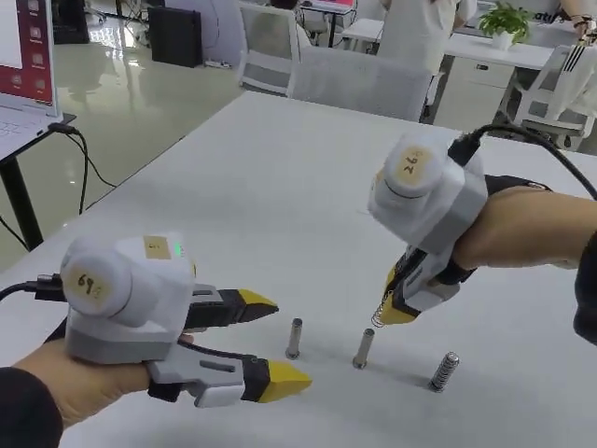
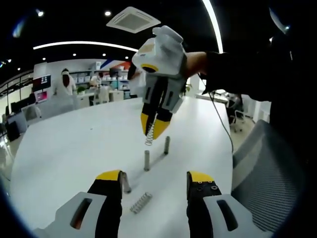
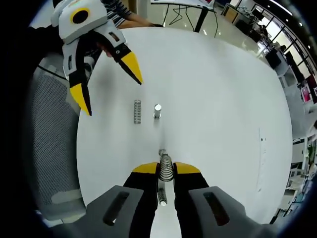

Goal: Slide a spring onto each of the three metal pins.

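Spring [image 3: 167, 169] pinched between right fingers [image 3: 146, 169].

Your left gripper [image 1: 270, 341] lies low with jaws wide apart; your right gripper [image 1: 395, 314] tilts downward, seemingly pinching a spring [image 3: 167, 170].

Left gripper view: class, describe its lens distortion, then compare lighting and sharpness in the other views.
Left gripper view: fisheye bows the ceiling light strip and table edge. Head view: lines straight, even light, faint shadows by the pins. Right gripper view: spring sharp, table rim curved.
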